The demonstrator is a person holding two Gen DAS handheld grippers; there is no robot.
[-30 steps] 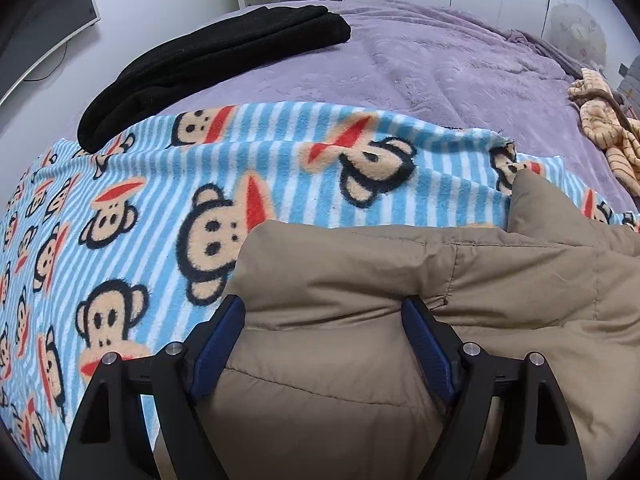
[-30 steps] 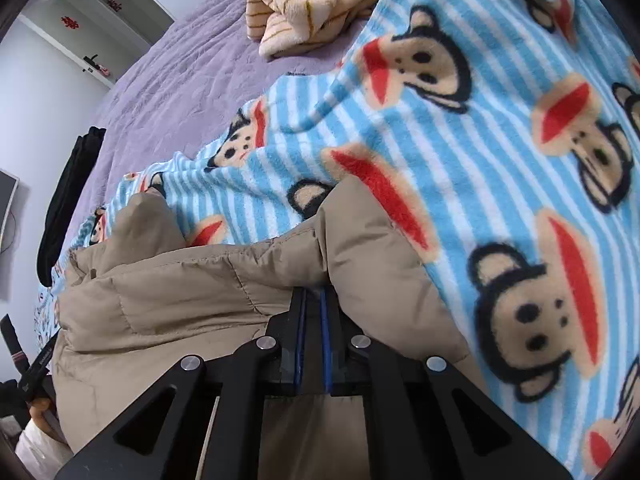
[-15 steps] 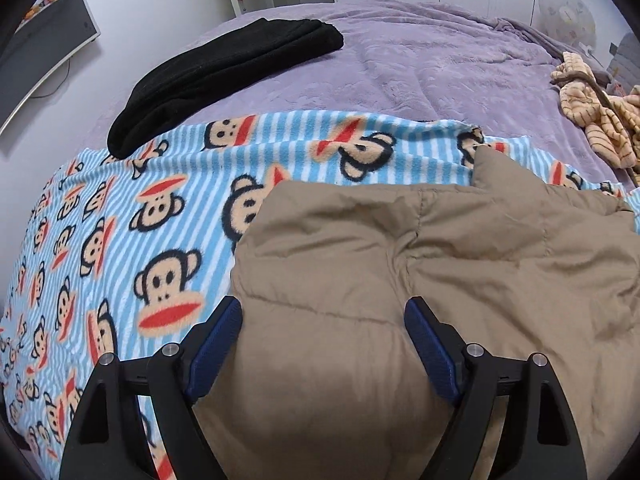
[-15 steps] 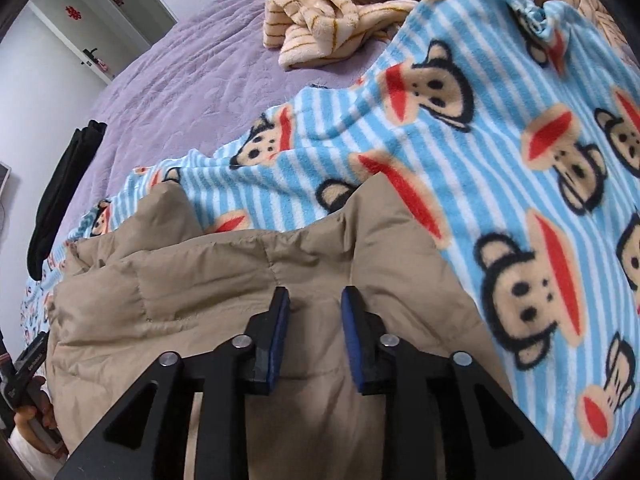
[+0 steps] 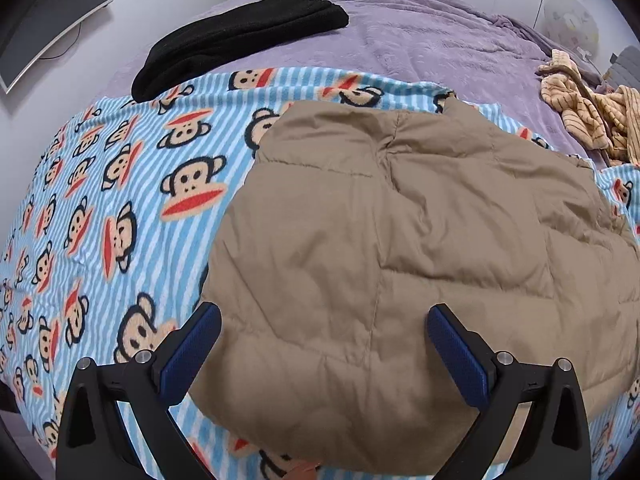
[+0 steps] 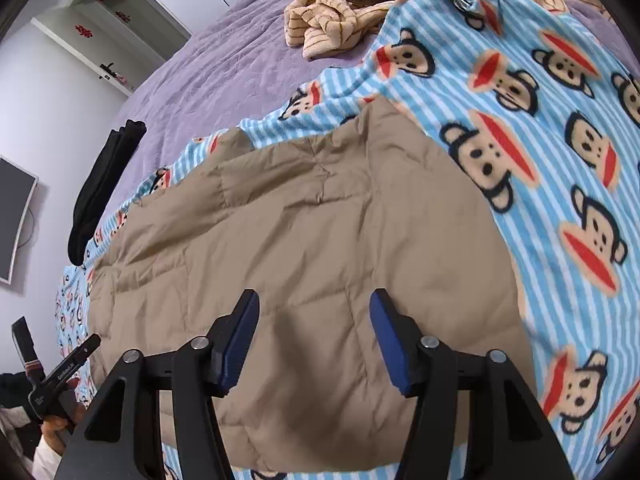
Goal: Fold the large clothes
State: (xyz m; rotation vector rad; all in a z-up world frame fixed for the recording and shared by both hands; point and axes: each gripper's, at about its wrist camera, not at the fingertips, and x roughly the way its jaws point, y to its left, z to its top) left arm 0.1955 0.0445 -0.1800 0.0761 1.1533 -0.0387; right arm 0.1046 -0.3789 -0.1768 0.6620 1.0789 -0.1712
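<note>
A tan padded jacket (image 5: 400,240) lies folded flat on a blue striped monkey-print blanket (image 5: 120,200). It also shows in the right wrist view (image 6: 300,240). My left gripper (image 5: 324,344) is open and empty, above the jacket's near left part. My right gripper (image 6: 314,332) is open and empty, above the jacket's near right part. The left gripper shows at the lower left of the right wrist view (image 6: 60,376).
The blanket (image 6: 560,160) covers a purple bed (image 5: 420,40). A black folded garment (image 5: 240,40) lies at the bed's far left. A beige striped garment (image 5: 592,112) is heaped at the right. A monitor (image 5: 48,20) hangs on the left wall.
My right gripper has opened and let go of the jacket's edge. Both grippers have pulled back and up from the jacket, which now lies flat.
</note>
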